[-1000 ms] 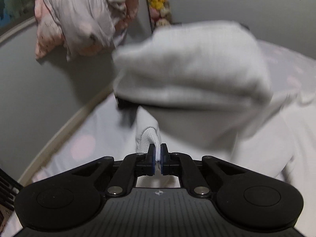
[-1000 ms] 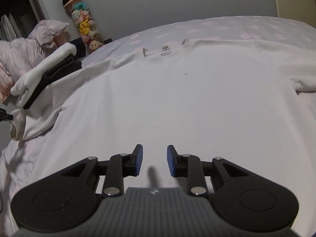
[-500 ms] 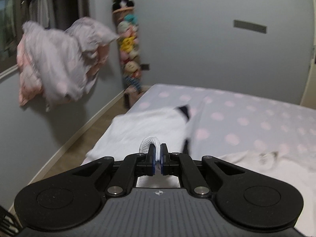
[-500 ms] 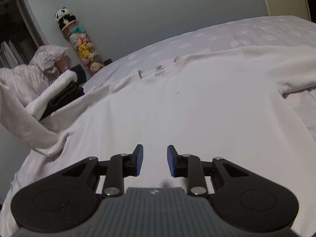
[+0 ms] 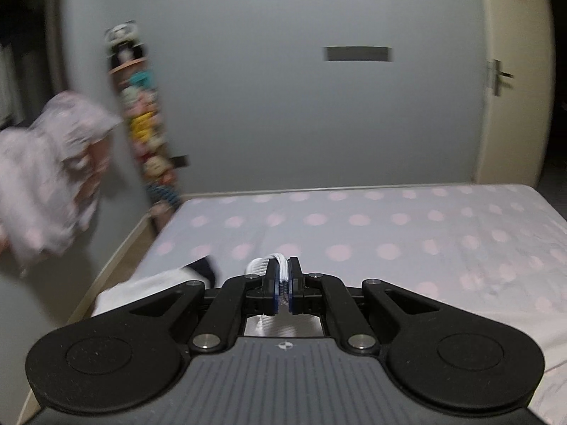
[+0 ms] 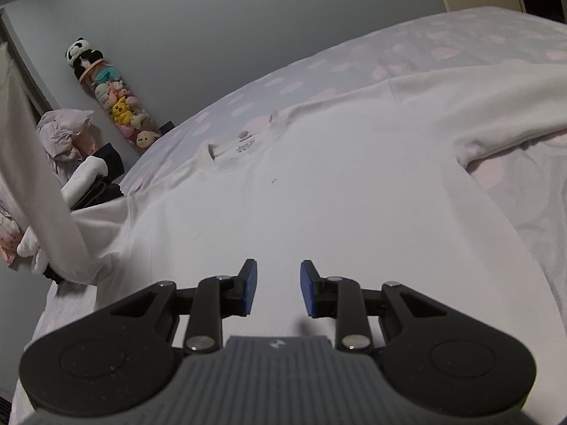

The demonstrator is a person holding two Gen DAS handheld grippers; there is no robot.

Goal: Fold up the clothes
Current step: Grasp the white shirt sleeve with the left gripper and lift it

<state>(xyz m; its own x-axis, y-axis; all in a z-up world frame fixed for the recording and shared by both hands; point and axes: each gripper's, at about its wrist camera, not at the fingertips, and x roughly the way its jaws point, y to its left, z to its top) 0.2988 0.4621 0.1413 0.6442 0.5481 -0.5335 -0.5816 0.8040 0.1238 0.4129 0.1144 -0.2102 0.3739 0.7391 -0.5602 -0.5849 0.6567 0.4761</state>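
A white long-sleeved sweatshirt (image 6: 319,191) lies spread flat on the bed, collar (image 6: 244,145) toward the far wall. My left gripper (image 5: 282,276) is shut on the ribbed cuff (image 5: 264,264) of its left sleeve. In the right wrist view that sleeve (image 6: 39,177) rises steeply up the left edge. The other sleeve (image 6: 496,124) lies flat at the right. My right gripper (image 6: 276,288) is open and empty, low over the sweatshirt's lower body.
The bed (image 5: 389,226) has a pale sheet with pink dots. Folded white and dark clothes (image 6: 92,180) sit at its left edge. A tall tube of plush toys (image 6: 117,106) stands by the wall. A pink dotted bundle (image 5: 49,177) is at the left.
My left gripper has lifted the sleeve cuff up and turned toward the far wall. The sleeve now hangs tall in the right wrist view. My right gripper stayed open over the sweatshirt.
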